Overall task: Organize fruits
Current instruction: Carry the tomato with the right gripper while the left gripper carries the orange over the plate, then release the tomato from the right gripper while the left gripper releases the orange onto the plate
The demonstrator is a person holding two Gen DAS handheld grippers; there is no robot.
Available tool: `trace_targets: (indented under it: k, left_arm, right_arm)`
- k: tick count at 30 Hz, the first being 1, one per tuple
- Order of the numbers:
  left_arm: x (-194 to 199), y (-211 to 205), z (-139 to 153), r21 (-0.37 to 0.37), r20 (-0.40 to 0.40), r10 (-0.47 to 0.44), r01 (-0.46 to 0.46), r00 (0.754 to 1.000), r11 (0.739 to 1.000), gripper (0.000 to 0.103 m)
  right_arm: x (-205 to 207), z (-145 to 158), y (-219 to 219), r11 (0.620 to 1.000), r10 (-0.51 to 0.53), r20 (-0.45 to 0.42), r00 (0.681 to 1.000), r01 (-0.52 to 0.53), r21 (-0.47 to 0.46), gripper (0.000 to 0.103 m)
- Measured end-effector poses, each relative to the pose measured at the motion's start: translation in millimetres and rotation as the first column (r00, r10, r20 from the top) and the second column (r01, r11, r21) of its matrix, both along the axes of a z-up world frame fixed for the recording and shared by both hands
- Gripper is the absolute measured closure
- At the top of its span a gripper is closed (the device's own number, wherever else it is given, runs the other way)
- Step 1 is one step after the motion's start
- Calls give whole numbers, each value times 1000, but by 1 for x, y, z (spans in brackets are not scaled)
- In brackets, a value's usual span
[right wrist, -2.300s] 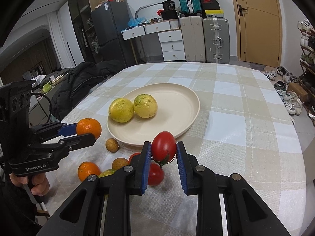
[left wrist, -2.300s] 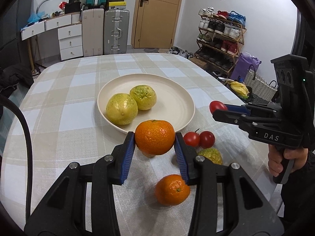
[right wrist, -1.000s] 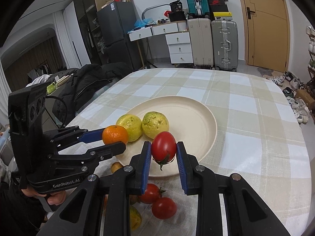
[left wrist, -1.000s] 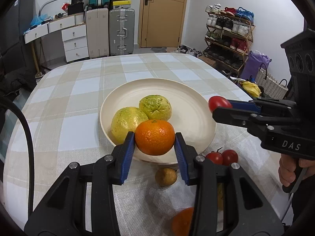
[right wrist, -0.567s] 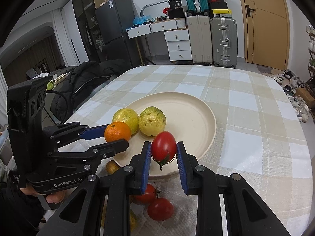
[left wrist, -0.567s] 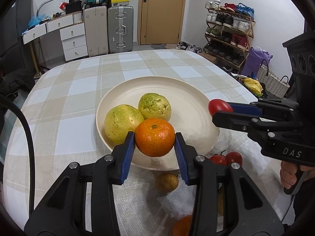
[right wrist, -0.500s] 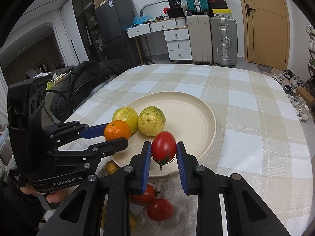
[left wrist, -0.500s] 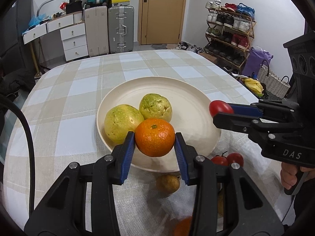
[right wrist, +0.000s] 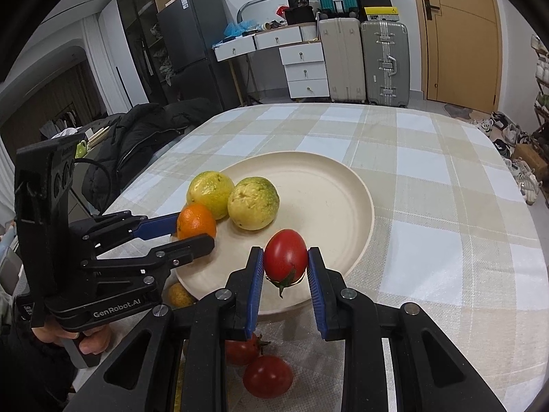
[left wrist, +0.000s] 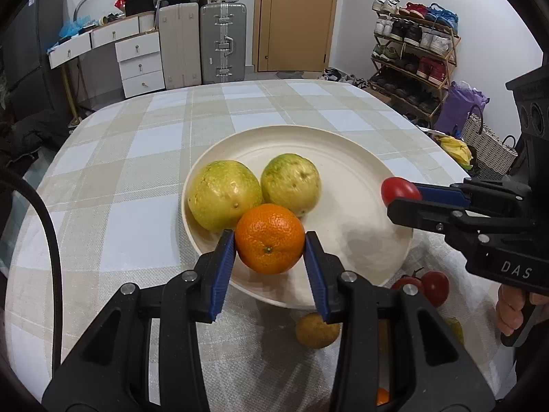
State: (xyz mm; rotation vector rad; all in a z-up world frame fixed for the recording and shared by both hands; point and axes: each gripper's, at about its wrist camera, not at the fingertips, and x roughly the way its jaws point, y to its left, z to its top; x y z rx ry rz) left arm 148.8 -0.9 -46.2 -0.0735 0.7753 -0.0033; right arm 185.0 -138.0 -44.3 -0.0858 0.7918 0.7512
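Left gripper (left wrist: 270, 240): clamped on the orange (left wrist: 270, 238), blue pads pressed to its two sides. The fruit is near-round with no clear long axis; its stem dimple faces the camera, at about 6 o'clock on its face. It sits at the very tips of the fingers, dead centre between them, over the near rim of the plate (left wrist: 370, 185), and meets the two yellow-green fruits in line of sight; actual contact cannot be told. In the right wrist view the same gripper (right wrist: 197, 230) enters from 9 o'clock with the orange (right wrist: 196, 221) over the plate's left edge.

Right gripper (right wrist: 285, 264): closed on the tomato (right wrist: 285, 255), a pad on either flank. The tomato is slightly oval, long axis roughly upright, green calyx pointing down to 6 o'clock. It is held at the fingertips, above the near rim of the plate (right wrist: 343, 206). In the left wrist view this gripper (left wrist: 401, 194) reaches in from 3 o'clock.

Plate contents: one yellow-green fruit (left wrist: 223, 199) at 9 o'clock of the plate, a second (left wrist: 291, 183) beside it, touching.

Tabletop (left wrist: 137, 158), checked cloth: two loose tomatoes (right wrist: 267, 374) and a small brown fruit (left wrist: 315, 329) lie near the plate's 6 o'clock edge.
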Motion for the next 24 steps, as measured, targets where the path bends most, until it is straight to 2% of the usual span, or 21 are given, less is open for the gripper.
trace_targets:
  k: [5,19,22,24]
  left_arm:
    - [1,6,0,14,-3,35,-35,999,999,66]
    - [-13,-1,4,73,12,26,-27,1000,997,65]
    - [-22,1,8,53,22,23,-24,999,998,61]
    - [-30,2,13,44,39,27,-29,999,999,44]
  right_arm:
    - [3,-4,2,1000,-10,-7,1000,10,-8,77]
    - [-4,-1,-6,999,-33,17,999,33,-12,76]
    - [-10,3,-13,999,-43,36,998,43,0,65]
    - [-16,6,-18,998,-63,63,996,64,-4,47]
